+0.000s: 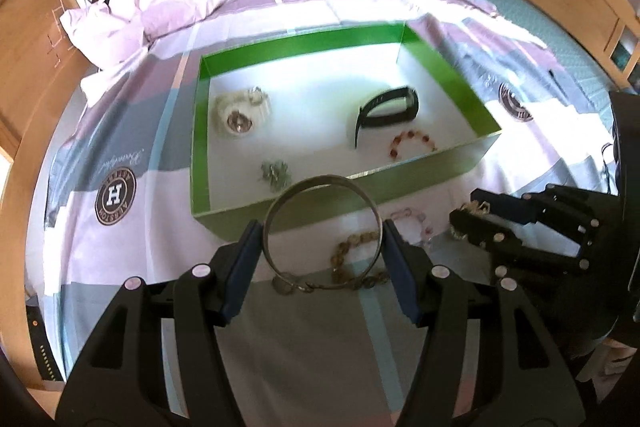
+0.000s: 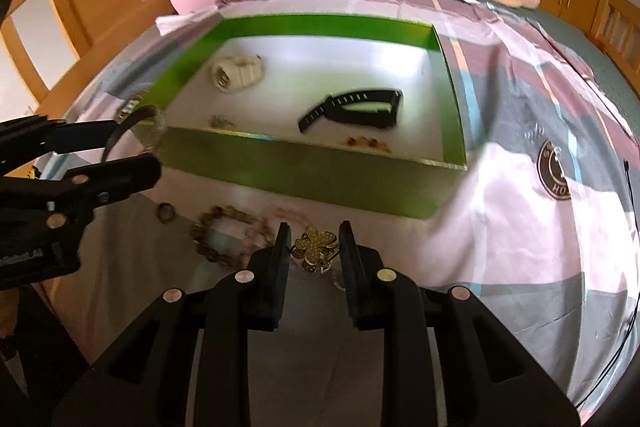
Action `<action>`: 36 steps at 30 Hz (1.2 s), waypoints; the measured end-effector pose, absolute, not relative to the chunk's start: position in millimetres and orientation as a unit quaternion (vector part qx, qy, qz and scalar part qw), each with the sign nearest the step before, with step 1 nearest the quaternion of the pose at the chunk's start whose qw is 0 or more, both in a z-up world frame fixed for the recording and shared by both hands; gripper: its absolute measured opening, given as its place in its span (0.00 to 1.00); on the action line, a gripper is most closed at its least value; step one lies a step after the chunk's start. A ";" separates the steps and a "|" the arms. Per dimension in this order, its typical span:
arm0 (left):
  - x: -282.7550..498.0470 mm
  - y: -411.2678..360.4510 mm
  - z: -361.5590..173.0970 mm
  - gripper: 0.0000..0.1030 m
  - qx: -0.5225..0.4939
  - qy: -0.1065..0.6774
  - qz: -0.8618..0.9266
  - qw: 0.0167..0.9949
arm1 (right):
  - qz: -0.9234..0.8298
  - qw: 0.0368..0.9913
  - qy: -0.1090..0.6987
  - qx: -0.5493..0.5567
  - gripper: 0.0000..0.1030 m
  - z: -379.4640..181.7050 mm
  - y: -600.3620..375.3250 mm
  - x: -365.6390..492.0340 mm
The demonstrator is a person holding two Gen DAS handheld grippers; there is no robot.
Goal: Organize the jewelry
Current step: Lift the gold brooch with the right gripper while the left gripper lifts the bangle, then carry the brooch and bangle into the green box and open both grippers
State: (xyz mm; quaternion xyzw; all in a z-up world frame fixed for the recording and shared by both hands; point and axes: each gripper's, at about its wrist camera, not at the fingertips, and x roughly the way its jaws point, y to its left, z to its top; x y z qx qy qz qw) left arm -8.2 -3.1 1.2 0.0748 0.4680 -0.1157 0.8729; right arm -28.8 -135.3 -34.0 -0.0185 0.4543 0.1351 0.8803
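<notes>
- Left wrist view: our left tool grips a metal bangle across its width, one blue pad on each side, the ring standing upright between the fingers.
- Just ahead of that tool lies the near wall of the green box; the top of the bangle overlaps that edge in the picture.
- Inside the box, ahead and to the left, we see a white bracelet and a small green piece; ahead and to the right lie a black watch band and a red bead bracelet, the latter close to the near wall.
- Under and just beyond the left tool, an amber bead bracelet and a chain lie on the bedsheet; a pink bead bracelet is a little to the right.
- The box floor between the white bracelet and the watch band is bare.
- Right wrist view: our right tool has its fingers closed in on a gold flower brooch, the pads touching or nearly touching its sides; the brooch sits low over the sheet.
- To its left lie the amber beads and a small ring; the box's near wall runs just ahead.
- Far left, the left tool carries the bangle close to the box's near left corner.
</notes>
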 end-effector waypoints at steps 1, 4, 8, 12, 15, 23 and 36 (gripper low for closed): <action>-8.3 -2.2 3.8 0.58 0.073 0.462 -0.115 0.876 | 0.136 0.882 0.450 -0.017 0.24 -31.6 -135.5 -29.0; -6.4 2.9 13.7 0.58 0.066 0.445 -0.115 0.886 | 0.141 0.888 0.437 -0.013 0.24 -18.9 -135.6 -26.7; 2.9 16.7 28.8 0.58 0.039 0.427 -0.119 0.896 | 0.145 0.890 0.431 0.007 0.24 -1.7 -140.5 -13.6; 24.4 32.8 36.1 0.58 -0.011 0.423 -0.122 0.898 | 0.146 0.888 0.434 0.037 0.24 6.8 -144.6 13.0; 45.2 39.5 24.6 0.58 -0.037 0.444 -0.107 0.889 | 0.139 0.888 0.437 0.040 0.24 1.5 -145.1 29.4; 66.8 29.8 -8.8 0.58 -0.019 0.475 -0.076 0.876 | 0.123 0.882 0.453 0.043 0.24 -26.2 -148.5 42.8; 67.6 18.5 -26.1 0.68 0.000 0.488 -0.068 0.870 | 0.111 0.888 0.444 0.037 0.49 -34.9 -145.5 39.5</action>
